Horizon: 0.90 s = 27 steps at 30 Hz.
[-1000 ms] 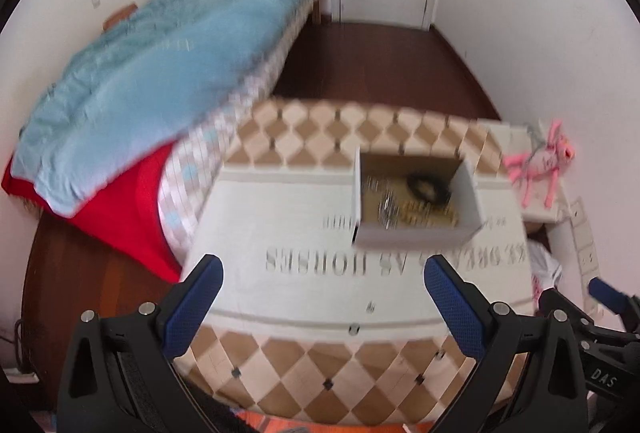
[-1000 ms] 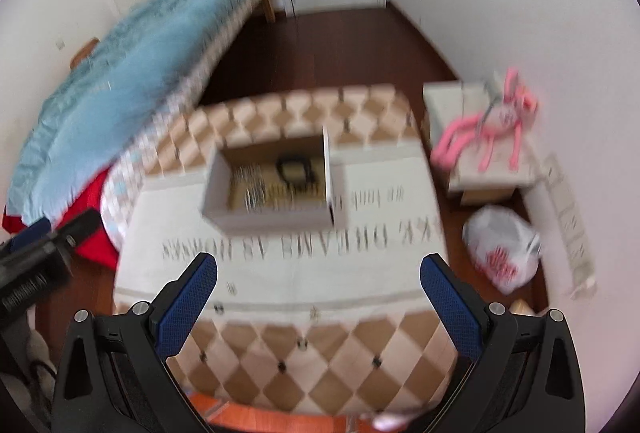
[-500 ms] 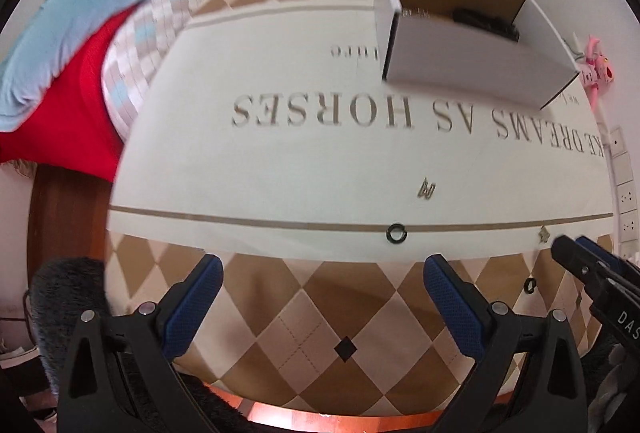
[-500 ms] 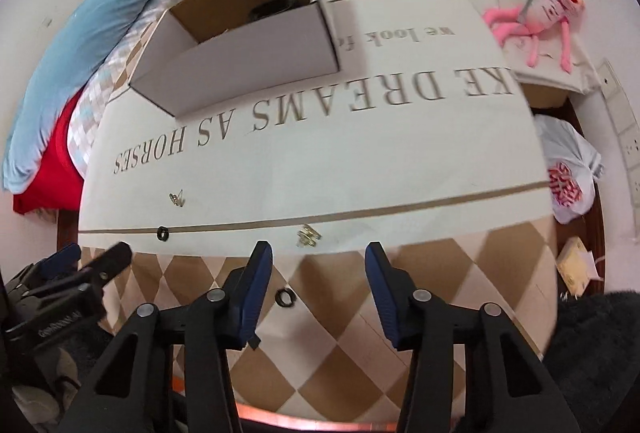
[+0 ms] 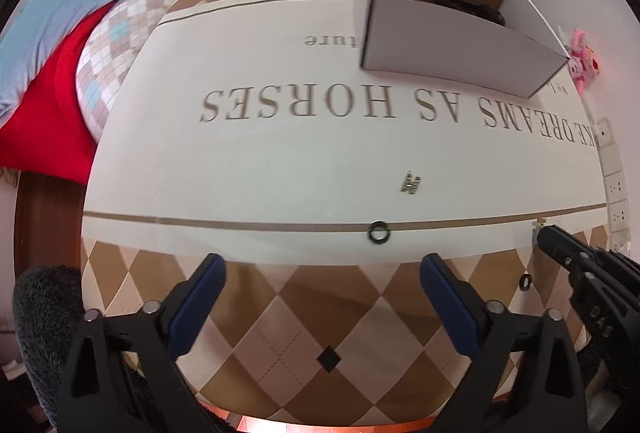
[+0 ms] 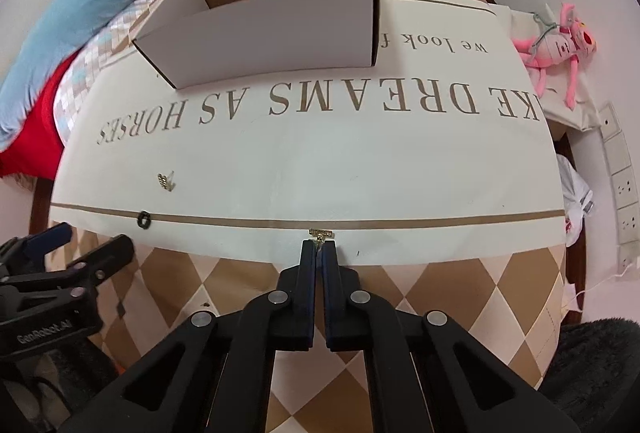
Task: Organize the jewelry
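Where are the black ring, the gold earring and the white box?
black ring [image 5: 379,231], left wrist view, on the ring's band.
gold earring [image 6: 320,233], right wrist view, on its bar just beyond the shut fingers.
white box [image 6: 272,35], right wrist view, on its near outer wall.

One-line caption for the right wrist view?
Right tongs shut on a gold earring at the tablecloth's edge, box behind.

A counter [image 5: 280,169] is covered by a cloth with a cream centre, large brown upside-down lettering, a thin brown stripe and a brown-and-beige diamond border. At its far side sits an open white cardboard box [image 5: 452,49]. Near the front lie small pieces of jewelry: a gold charm [image 5: 410,184] on the cream area, a dark ring [image 5: 378,231] on the stripe, another dark ring [image 5: 526,281] on the border, and a gold earring [image 6: 320,233] beside the stripe.
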Tool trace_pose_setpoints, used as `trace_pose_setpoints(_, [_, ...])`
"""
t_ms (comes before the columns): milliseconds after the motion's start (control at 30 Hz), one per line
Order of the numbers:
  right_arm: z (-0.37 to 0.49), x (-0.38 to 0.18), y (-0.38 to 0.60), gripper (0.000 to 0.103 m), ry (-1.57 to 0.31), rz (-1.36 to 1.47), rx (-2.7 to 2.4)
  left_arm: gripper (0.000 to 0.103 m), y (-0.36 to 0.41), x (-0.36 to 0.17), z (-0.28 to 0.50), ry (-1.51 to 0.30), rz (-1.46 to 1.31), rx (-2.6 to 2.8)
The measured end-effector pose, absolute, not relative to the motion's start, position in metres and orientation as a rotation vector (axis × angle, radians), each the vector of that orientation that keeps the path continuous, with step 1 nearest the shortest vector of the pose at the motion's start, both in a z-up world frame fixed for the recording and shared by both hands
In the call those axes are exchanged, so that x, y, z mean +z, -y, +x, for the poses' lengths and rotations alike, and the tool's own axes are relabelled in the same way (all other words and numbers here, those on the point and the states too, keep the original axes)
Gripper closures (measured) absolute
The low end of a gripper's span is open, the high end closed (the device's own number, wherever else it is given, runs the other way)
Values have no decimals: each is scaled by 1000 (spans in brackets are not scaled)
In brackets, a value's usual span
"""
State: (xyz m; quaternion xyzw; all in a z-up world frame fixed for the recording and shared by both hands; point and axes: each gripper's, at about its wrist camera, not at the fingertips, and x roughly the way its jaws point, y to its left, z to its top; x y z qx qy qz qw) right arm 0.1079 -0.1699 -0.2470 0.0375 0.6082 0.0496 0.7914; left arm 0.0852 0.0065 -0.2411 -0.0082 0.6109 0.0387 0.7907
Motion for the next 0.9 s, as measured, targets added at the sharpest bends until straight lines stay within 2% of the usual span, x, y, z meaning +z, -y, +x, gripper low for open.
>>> trace_pose_setpoints(167, [106, -236, 178, 103, -1288, 121, 102, 39, 4, -249, 88, -1342, -4, 54])
trace_pose_setpoints(200, [106, -233, 180, 103, -1283, 122, 100, 55, 7, -251, 88, -1346, 5, 46])
trace_pose_setpoints(267, [109, -232, 179, 103, -1279, 122, 97, 68, 11, -250, 88, -1335, 19, 34])
trace_pose_setpoints(333, [110, -229, 182, 103, -1274, 127, 93, 91, 16, -250, 89, -1331, 23, 15])
trace_pose_setpoints(367, [110, -228, 184, 103, -1273, 131, 92, 95, 18, -251, 89, -1331, 24, 9])
trace_pose_setpoints(633, [114, -217, 187, 103, -1251, 147, 90, 99, 18, -248, 96, -1311, 31, -6])
trace_pose_setpoints(900, [117, -199, 189, 103, -1213, 173, 106, 99, 20, -216, 94, -1249, 11, -34])
